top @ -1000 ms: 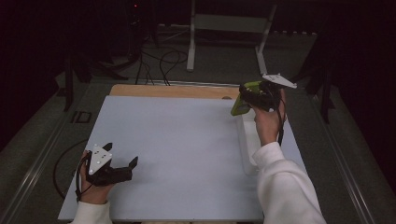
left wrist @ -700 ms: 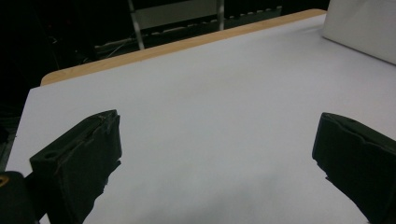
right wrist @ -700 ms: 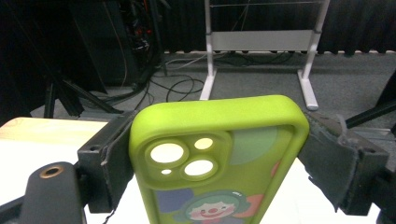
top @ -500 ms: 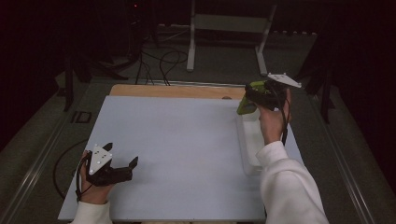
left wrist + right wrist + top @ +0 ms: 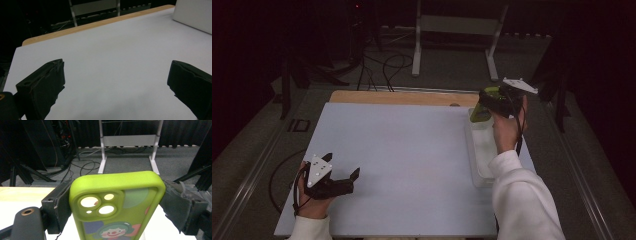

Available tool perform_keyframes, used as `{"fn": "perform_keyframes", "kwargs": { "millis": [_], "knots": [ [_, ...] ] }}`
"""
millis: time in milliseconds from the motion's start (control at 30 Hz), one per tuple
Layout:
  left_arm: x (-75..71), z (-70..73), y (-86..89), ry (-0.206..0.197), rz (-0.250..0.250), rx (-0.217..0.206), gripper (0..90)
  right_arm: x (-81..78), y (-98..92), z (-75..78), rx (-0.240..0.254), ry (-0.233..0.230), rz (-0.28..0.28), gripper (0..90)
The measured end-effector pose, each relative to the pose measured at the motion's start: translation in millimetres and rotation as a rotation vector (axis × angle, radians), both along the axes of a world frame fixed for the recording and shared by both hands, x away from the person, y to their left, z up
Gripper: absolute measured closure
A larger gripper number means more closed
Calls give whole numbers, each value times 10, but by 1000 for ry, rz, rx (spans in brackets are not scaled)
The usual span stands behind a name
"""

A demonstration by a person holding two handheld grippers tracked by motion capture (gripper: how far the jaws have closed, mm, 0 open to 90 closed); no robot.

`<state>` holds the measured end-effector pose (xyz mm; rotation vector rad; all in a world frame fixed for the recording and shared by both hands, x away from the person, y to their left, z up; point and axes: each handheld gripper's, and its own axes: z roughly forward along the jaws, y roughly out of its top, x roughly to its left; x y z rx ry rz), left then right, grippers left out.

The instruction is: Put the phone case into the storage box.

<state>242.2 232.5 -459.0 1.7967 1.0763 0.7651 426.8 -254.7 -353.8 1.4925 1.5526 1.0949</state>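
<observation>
Phone case [image 5: 117, 205], lime green, sits clamped across its width in right gripper [image 5: 115, 202], held above clear tray [image 5: 479, 160] at table's far right. We judge it light, rubbery, flexible; side edges grip best. Left gripper [image 5: 115, 82] gapes wide, empty.

A wooden table [image 5: 402, 97] carries a large white sheet [image 5: 402, 160] that covers nearly all of its top, leaving one bare strip of light wood along the far edge at twelve o'clock. Directly on the sheet, toward three o'clock near the right edge, lies a long clear plastic tray [image 5: 479, 157], its length running from the far side toward the near side. In the left gripper view the sheet [image 5: 112, 57] runs smooth and bare up to the wooden strip [image 5: 95, 25], with a pale corner of the tray [image 5: 192, 15] at about one o'clock.
</observation>
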Motion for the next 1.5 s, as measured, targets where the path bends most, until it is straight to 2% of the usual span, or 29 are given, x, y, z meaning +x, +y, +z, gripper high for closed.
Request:
{"fn": "perform_keyframes", "kwargs": {
  "millis": [667,1500],
  "knots": [
    [-5,-7,5,-1,2,-5,18,107,-64,-116,-8,27,-35,165],
    [-33,5,36,-16,0,-26,9,234,-25,-272,-26,48,-58,164]
  ]
}}
